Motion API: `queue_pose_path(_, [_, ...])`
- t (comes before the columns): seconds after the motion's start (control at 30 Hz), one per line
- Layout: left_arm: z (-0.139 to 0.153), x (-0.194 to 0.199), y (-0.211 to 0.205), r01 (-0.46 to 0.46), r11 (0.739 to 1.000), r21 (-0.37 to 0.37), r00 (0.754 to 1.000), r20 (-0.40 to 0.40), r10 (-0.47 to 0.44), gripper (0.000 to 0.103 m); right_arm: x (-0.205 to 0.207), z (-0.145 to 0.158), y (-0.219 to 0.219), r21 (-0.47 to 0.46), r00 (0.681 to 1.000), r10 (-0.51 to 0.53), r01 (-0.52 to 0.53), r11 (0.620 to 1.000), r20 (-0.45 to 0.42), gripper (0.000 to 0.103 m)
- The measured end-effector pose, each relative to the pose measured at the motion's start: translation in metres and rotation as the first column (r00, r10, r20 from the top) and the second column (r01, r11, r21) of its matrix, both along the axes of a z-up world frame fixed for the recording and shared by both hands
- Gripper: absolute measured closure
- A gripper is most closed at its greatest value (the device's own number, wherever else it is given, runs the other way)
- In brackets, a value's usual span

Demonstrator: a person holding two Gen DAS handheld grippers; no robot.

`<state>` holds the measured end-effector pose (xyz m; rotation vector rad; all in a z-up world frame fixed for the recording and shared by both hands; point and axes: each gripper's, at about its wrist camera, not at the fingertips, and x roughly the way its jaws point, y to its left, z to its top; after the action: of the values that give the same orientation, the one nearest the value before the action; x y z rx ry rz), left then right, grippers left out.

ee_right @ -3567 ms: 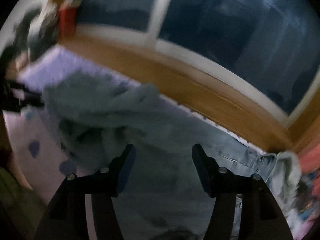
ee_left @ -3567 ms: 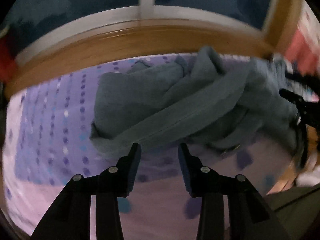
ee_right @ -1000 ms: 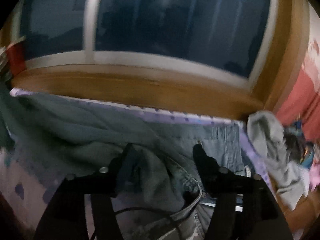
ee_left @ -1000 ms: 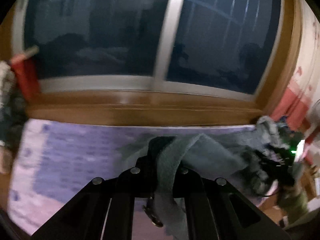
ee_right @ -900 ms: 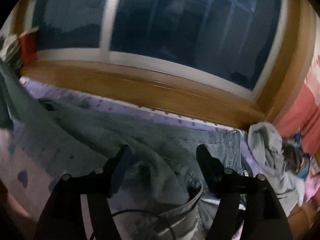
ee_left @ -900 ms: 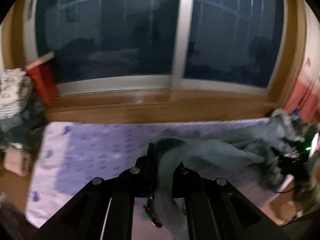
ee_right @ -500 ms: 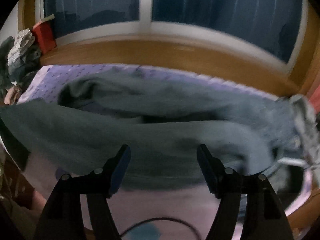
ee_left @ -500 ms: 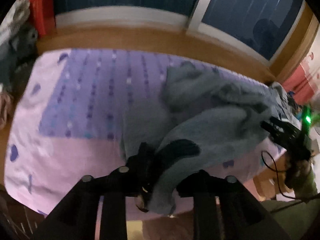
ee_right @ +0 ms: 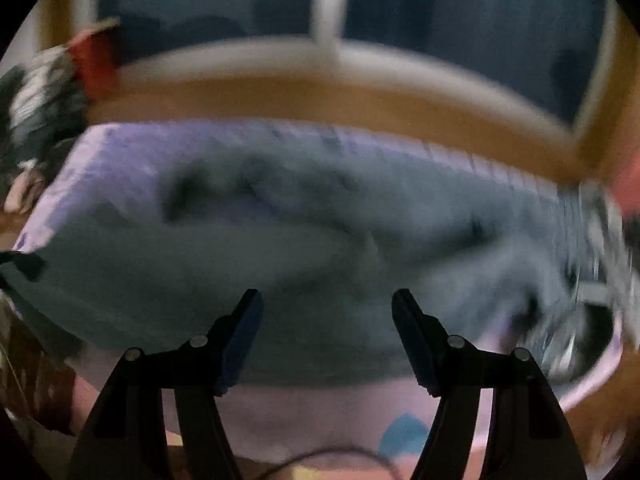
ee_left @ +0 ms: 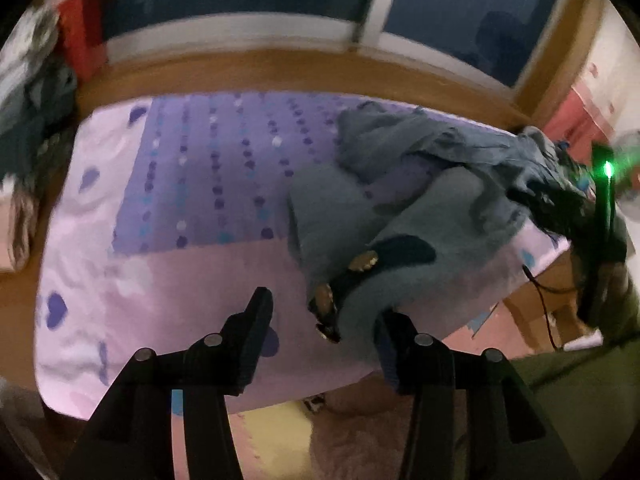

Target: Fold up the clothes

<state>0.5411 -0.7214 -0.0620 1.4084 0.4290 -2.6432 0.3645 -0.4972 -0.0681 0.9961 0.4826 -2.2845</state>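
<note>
**Loosely spread grey garment on a purple bedsheet, both grippers released**

Seen from the left wrist camera, the left gripper (ee_left: 324,316) is opening, its two black fingers standing apart; the garment's dark-trimmed edge lies between them, resting against the right finger, but the pads are not pressing on it. Left of it stretches the bedsheet (ee_left: 192,184), pale lilac with a purple panel of dotted stripes and scattered hearts. The grey-blue garment (ee_left: 408,184) lies crumpled across the sheet's right half, reaching the near edge. Two small brownish patches sit on its dark trim; any writing there is too blurred to read. At far right, the right gripper (ee_left: 560,208) shows a green light.

From the right wrist camera, heavily blurred, the right gripper's fingers are spread wide above the garment, gripping nothing.
</note>
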Motion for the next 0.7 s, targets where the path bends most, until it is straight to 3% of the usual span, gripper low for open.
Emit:
queue_pose_path(0.03, [0.004,0.002,-0.001,0.006,1.000,-0.008,1.000,-0.005,-0.006,0.054,0.004,0.007,-0.009,-0.013,0.999,0.034,-0.034,0.999,-0.019,0.035])
queue_pose_path(0.17, [0.017,0.011,-0.007,0.005,1.000,-0.025,1.000,-0.012,-0.006,0.054,-0.004,0.000,-0.069,-0.062,0.984,0.172,-0.169,0.984,0.042,0.035])
queue_pose_path(0.33, [0.031,0.028,-0.025,-0.112,0.992,-0.060,0.994,-0.017,0.111,0.054,-0.029,-0.033,-0.130,-0.085,0.958,0.221,-0.208,0.974,0.181,0.035])
queue_pose_path(0.47, [0.026,0.019,-0.042,-0.146,0.987,-0.062,0.989,-0.020,0.145,0.054,-0.052,-0.059,-0.150,-0.067,0.956,0.148,-0.136,0.988,0.253,0.035])
queue_pose_path(0.57, [0.019,-0.002,-0.044,-0.080,0.996,-0.045,0.996,-0.028,0.079,0.054,-0.064,-0.069,-0.146,-0.121,0.926,0.093,-0.052,0.991,0.366,0.035])
queue_pose_path(0.7, [0.002,-0.047,-0.048,0.097,0.995,-0.005,0.994,-0.042,-0.097,0.054,-0.079,-0.075,-0.141,-0.174,0.887,0.012,0.078,0.982,0.462,0.035])
